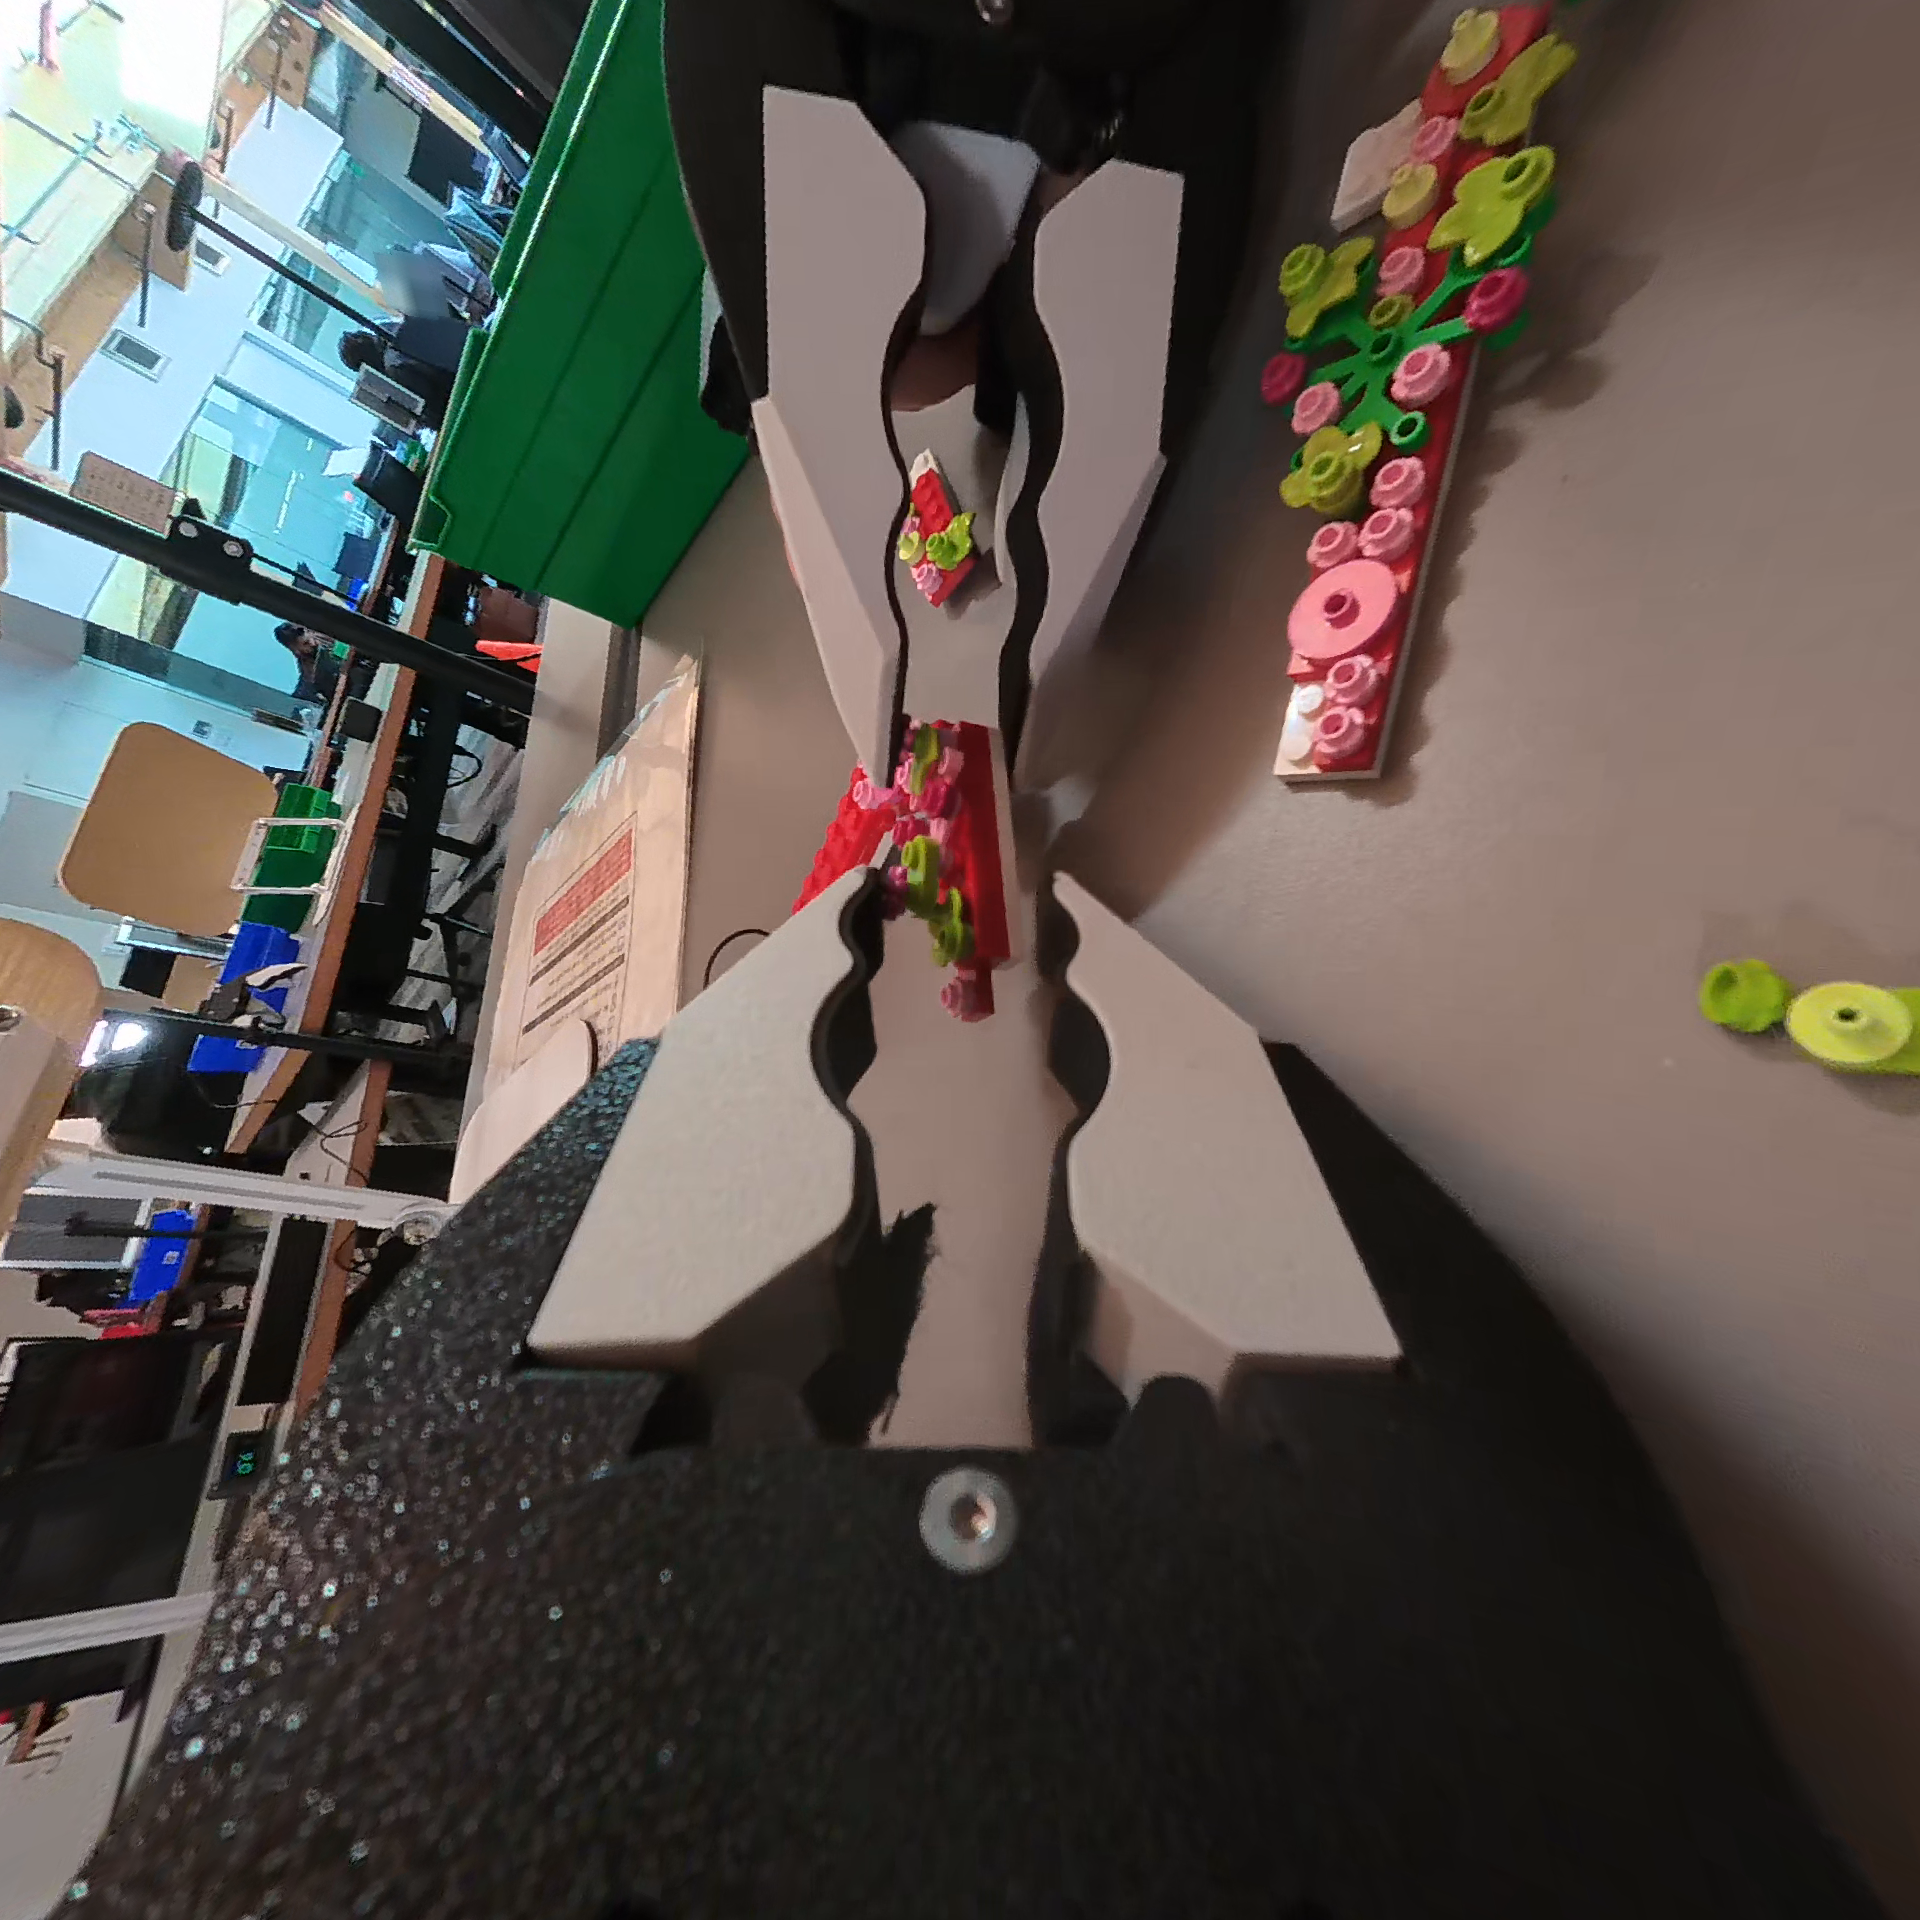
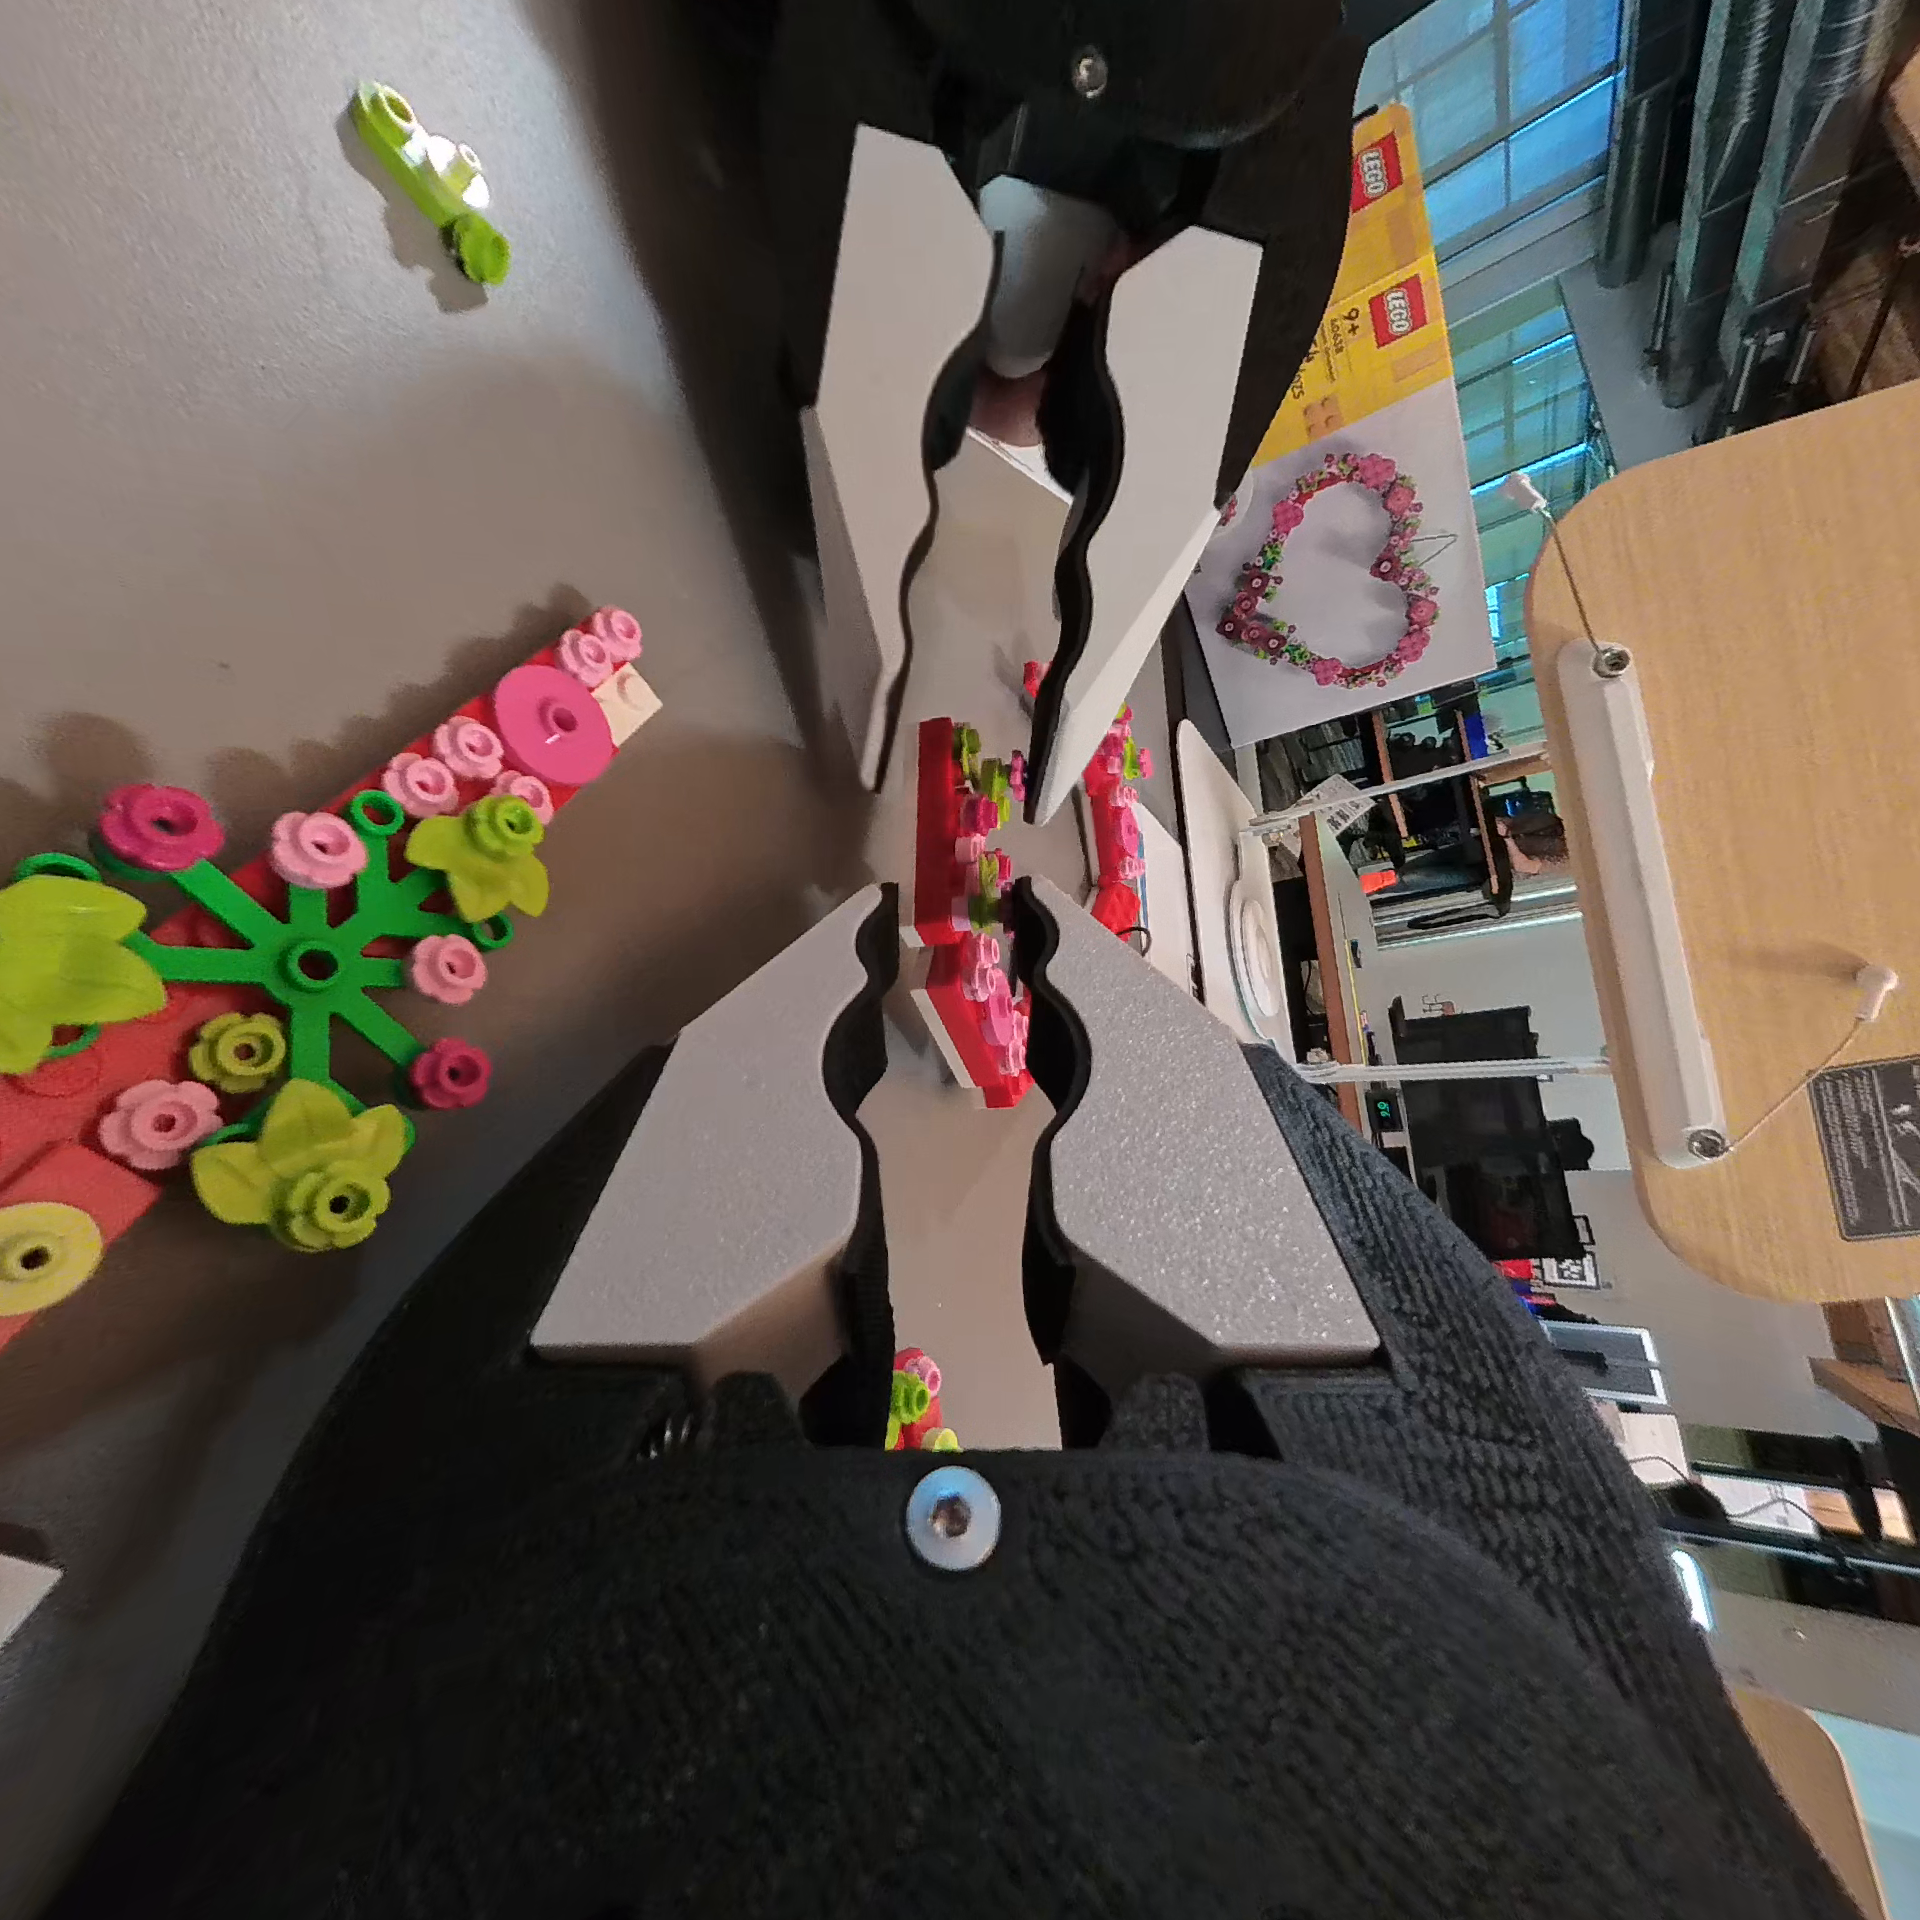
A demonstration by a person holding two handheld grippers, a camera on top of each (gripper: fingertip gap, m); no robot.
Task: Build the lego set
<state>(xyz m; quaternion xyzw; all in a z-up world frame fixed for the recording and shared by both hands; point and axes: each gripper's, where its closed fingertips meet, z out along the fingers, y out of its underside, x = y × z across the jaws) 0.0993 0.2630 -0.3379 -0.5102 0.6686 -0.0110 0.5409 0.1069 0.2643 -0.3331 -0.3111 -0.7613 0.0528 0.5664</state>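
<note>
A red lego strip (image 1: 977,831) studded with pink and lime flowers hangs in the air between my two grippers, which face each other tip to tip. My left gripper (image 1: 961,888) is shut on one end of it. My right gripper (image 2: 954,891) is shut on the other part (image 2: 982,1029), which has a white underside. The two parts meet at a slight angle between the fingertips. The right gripper (image 1: 958,764) shows opposite in the left wrist view, and the left gripper (image 2: 961,795) shows opposite in the right wrist view.
A long red strip with a green stem, leaves and pink flowers (image 1: 1382,416) (image 2: 312,966) lies on the grey table. There are loose lime pieces (image 1: 1808,1013) (image 2: 436,187), a small red flowered piece (image 1: 935,540), another red section (image 2: 1117,821), a green bin (image 1: 582,364) and the set's box (image 2: 1351,499).
</note>
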